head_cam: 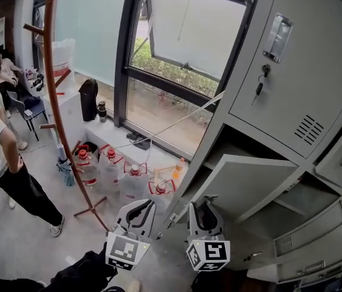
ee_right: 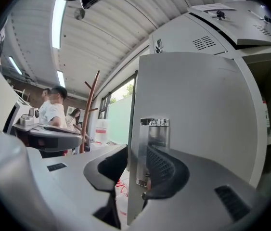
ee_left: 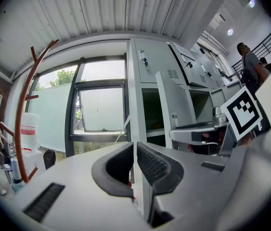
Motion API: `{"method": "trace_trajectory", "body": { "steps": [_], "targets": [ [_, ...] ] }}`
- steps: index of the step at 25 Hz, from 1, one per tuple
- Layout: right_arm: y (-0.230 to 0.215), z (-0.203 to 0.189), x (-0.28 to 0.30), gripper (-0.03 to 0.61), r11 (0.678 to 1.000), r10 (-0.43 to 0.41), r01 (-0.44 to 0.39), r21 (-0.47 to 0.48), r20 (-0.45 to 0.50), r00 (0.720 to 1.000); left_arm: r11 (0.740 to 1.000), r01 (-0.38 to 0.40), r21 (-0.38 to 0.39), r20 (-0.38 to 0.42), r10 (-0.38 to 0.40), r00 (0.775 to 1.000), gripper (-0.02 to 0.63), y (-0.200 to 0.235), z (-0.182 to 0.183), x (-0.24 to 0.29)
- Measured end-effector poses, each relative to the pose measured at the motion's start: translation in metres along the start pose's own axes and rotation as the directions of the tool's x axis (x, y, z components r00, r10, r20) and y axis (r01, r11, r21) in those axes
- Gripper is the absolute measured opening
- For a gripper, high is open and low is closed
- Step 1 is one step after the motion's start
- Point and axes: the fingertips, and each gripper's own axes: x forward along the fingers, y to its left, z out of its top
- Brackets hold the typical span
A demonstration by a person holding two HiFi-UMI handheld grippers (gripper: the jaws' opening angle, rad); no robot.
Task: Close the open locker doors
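Observation:
A bank of grey lockers [head_cam: 298, 84] fills the right of the head view. One middle locker door [head_cam: 243, 184] swings out toward me, and a lower door [head_cam: 310, 242] at the bottom right also stands open. My right gripper [head_cam: 204, 215] is at the free edge of the middle door. In the right gripper view that door [ee_right: 198, 119] runs between the jaws beside its metal handle plate [ee_right: 154, 129], and the right gripper [ee_right: 137, 162] is shut on the edge. My left gripper [head_cam: 135, 215] hangs beside it to the left; the left gripper [ee_left: 135, 150] has its jaws together and holds nothing.
A brown coat rack [head_cam: 52, 90] stands at the left. Several water jugs [head_cam: 107, 166] line the floor under the window [head_cam: 177, 59]. A person [head_cam: 0, 157] in a white shirt stands at the far left, with others seated behind. A key [head_cam: 260, 85] hangs in the upper door.

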Motion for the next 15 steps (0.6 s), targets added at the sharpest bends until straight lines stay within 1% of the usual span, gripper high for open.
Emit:
{"method": "trace_trajectory", "body": {
  "steps": [7,15],
  "targets": [
    [-0.011,0.000,0.037,0.133,1.000,-0.028,0.028,-0.006,-0.001,1.000,1.000,-0.002,-0.006,-0.003,0.002,1.000,0.038,0.024,-0.005,0.024],
    [-0.026,-0.001,0.070,0.133,0.998,-0.056,0.056,-0.012,-0.003,0.998,1.000,-0.001,-0.021,-0.019,0.000,1.000,0.038,0.037,-0.017,0.047]
  ]
}}
